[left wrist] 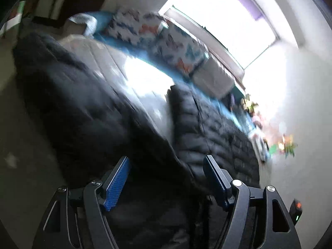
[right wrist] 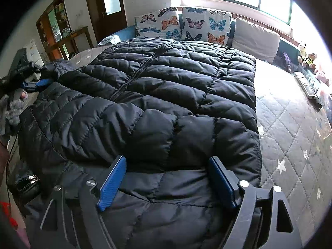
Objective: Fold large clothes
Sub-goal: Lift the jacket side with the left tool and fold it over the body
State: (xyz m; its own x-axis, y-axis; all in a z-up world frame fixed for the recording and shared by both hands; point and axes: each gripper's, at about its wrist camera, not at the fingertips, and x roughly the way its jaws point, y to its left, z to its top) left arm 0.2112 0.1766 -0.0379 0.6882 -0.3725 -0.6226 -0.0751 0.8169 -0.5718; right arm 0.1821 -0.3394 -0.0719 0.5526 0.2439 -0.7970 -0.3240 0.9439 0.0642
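Both the left gripper (left wrist: 166,161) and right gripper (right wrist: 167,164) stood spread, pinching nothing. The puffy black down jacket (right wrist: 166,87) on the quilted mattress (right wrist: 290,141) would likely spring open if grasped shallowly.

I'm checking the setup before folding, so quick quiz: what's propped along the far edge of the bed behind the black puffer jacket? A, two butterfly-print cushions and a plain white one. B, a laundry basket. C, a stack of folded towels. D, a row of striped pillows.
A: in the right wrist view two butterfly-print cushions lean beside a plain white cushion, just beyond the black puffer jacket spread on the bed.
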